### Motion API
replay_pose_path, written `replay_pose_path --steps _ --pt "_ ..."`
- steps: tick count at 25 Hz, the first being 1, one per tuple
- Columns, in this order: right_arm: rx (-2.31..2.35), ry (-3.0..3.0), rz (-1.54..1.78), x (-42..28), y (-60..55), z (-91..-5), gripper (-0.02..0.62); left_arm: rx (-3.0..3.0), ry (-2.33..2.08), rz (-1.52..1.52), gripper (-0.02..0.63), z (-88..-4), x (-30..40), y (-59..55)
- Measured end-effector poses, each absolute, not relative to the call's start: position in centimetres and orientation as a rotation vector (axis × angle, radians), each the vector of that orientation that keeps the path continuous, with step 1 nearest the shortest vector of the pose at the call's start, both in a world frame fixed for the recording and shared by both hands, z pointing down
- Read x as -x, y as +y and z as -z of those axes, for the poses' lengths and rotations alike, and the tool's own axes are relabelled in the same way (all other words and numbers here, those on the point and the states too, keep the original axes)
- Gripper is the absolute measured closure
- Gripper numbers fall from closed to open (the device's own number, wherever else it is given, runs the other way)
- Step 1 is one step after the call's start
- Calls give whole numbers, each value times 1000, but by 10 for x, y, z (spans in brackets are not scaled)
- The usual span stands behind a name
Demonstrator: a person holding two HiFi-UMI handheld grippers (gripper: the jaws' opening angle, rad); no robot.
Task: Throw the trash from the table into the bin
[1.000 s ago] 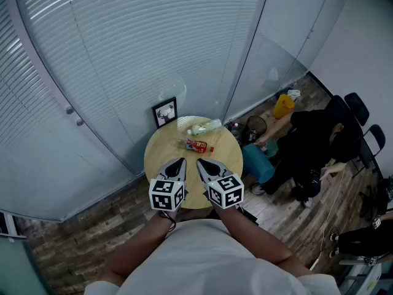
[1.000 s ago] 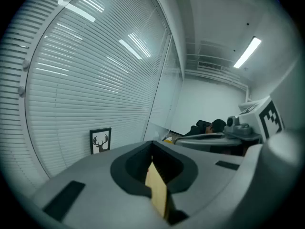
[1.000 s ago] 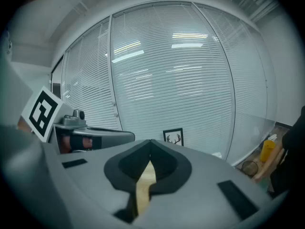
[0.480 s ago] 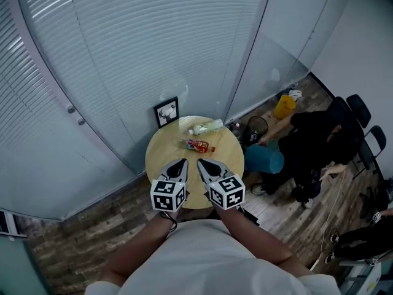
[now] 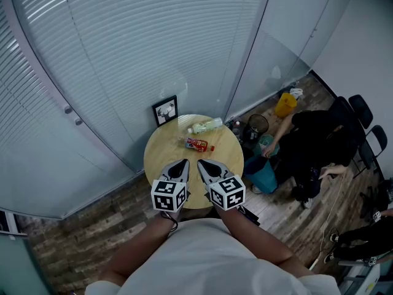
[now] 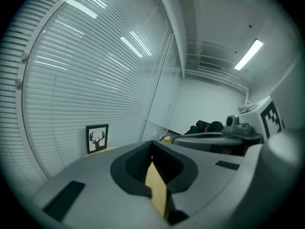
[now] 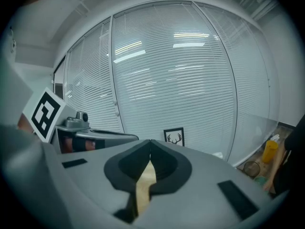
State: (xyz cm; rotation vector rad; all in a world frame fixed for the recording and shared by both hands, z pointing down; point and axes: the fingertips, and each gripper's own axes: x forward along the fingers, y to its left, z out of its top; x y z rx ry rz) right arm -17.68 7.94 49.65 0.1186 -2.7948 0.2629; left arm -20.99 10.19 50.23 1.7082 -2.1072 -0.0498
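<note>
- Over the last second my own side has not changed: the left tongs and right tongs sit side by side over the near edge of the table. Both are clenched on nothing, with only a sliver of tabletop showing under the pads in each gripper view.
- What has moved is at the right of the head view. The person in dark clothes has shifted what I take to be the teal bin on the floor, and now stretches an arm down toward it.
- For the task, that means the drop point is not settled yet. I would check where it ends up before carrying anything over.
- The trash is untouched. The red wrapper lies mid-table just beyond the tongs' tips, and the plastic bottle lies on its side at the far edge.
- The framed deer picture leans against the glass wall behind the table. It isn't trash and is clear of both pieces.
- The yellow container and chairs stand further right.
- The main obstacle is the person crouched beside the bin, right on my path.
</note>
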Motion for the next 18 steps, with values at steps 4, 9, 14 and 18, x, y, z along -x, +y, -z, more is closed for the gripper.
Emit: replay_pose_path --steps 4,9,14,18 --pt "-108 -2780 -289 175 70 -505 589 -1691 -2105 42 600 -509 211 92" --pt "-100 -2771 -316 168 49 -510 589 -1666 -2096 33 600 -515 205 73" --pt "-64 -2765 -351 165 20 -520 589 -1631 -2091 9 600 -527 202 42" --pt "-11 -2740 -376 164 -10 -529 589 -1578 -2097 -4 600 -535 201 15"
